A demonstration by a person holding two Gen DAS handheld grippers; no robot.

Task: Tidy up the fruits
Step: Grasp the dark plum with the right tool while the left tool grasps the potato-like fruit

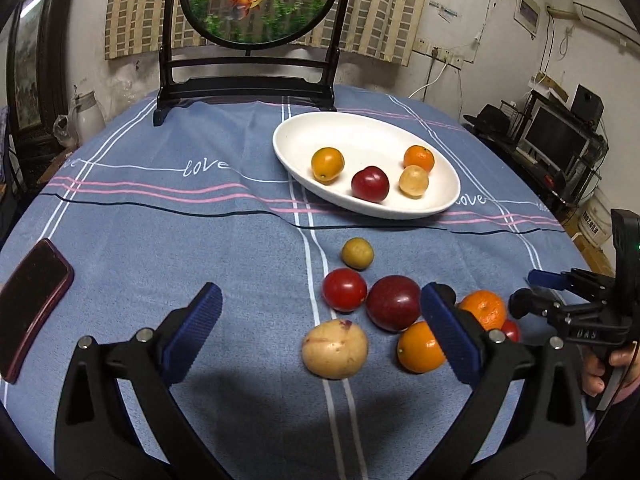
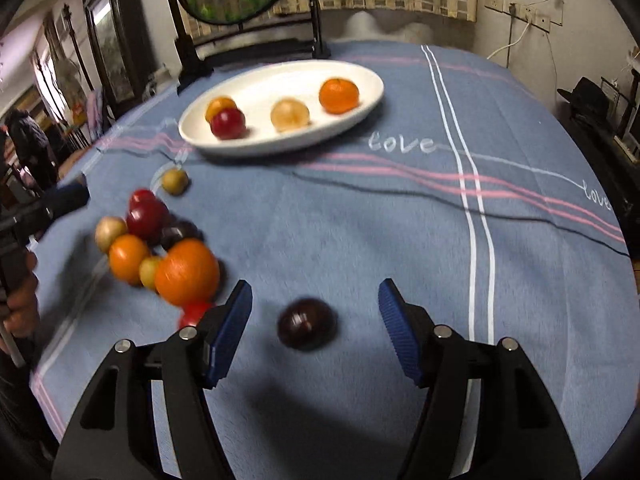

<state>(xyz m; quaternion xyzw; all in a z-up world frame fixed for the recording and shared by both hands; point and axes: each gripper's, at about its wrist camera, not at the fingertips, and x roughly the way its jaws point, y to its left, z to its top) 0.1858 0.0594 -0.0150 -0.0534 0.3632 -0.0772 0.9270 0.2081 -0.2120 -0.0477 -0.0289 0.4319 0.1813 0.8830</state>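
A white oval plate [image 1: 296, 136] holds several fruits: two oranges, a red plum [image 1: 370, 184] and a pale round fruit. It also shows in the right wrist view [image 2: 280, 80]. A loose pile lies on the blue cloth: a potato-like fruit [image 1: 335, 349], a red tomato [image 1: 344, 289], a dark red plum [image 1: 393, 302], oranges and an olive fruit [image 1: 357, 253]. My left gripper [image 1: 320, 332] is open, low over the potato-like fruit. My right gripper [image 2: 315, 334] is open, with a dark plum [image 2: 306, 323] on the cloth between its fingers. It also shows in the left wrist view [image 1: 532, 292].
A dark red phone [image 1: 30, 306] lies at the table's left edge. A black wooden stand with a round goldfish panel [image 1: 256, 0] stands at the back of the table behind the plate. Shelves and a monitor [image 1: 556, 140] are off to the right.
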